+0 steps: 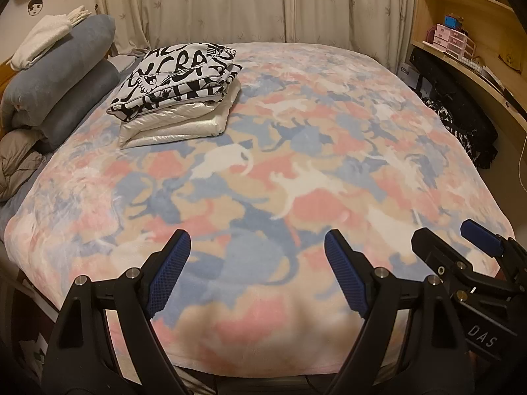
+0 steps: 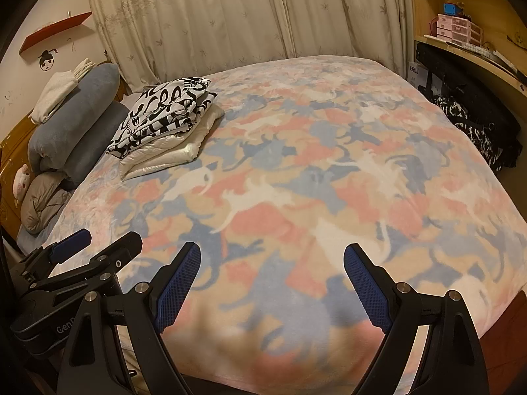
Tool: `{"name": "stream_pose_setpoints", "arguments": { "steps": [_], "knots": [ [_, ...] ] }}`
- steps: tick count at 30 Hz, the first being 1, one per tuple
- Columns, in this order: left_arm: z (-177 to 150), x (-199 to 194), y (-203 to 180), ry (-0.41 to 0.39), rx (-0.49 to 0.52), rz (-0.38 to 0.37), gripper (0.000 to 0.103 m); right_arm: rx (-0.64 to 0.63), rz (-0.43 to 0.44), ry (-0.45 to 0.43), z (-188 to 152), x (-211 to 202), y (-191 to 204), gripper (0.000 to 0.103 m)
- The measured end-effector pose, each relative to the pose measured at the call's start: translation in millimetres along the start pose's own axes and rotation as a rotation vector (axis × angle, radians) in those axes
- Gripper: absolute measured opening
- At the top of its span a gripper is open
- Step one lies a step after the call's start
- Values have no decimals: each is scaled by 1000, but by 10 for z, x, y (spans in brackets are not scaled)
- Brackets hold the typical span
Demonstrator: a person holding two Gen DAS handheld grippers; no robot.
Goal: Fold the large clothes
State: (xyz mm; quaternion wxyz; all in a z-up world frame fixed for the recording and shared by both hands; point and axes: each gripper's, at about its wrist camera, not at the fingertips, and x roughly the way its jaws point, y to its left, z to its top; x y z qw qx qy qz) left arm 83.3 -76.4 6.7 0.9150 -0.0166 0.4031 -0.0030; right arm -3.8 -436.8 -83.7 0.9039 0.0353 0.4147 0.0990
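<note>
A folded black-and-white patterned garment [image 1: 178, 75] lies on top of a folded shiny white garment [image 1: 178, 125] at the far left of the bed; the stack also shows in the right wrist view [image 2: 168, 115]. My left gripper [image 1: 257, 243] is open and empty above the bed's near edge. My right gripper [image 2: 271, 253] is open and empty beside it, and it shows at the right of the left wrist view [image 1: 451, 233]. Both are far from the stack. A dark patterned garment [image 1: 461, 131] hangs off the bed's right side.
The bed has a pink, blue and white cat-print blanket [image 1: 313, 171]. Rolled blue-grey bedding [image 1: 62, 79] with a white cloth on it lies at the headboard, left. Curtains [image 1: 230, 3] hang behind. A wooden desk and shelves [image 1: 467, 33] stand on the right.
</note>
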Motion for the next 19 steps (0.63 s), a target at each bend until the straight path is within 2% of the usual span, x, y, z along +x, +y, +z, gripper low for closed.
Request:
{"name": "stream_pose_setpoints", "arguments": {
  "steps": [19],
  "knots": [
    [9,12,6,6,1,-2,82,1,-2,3,13,-2,16,90]
  ]
}}
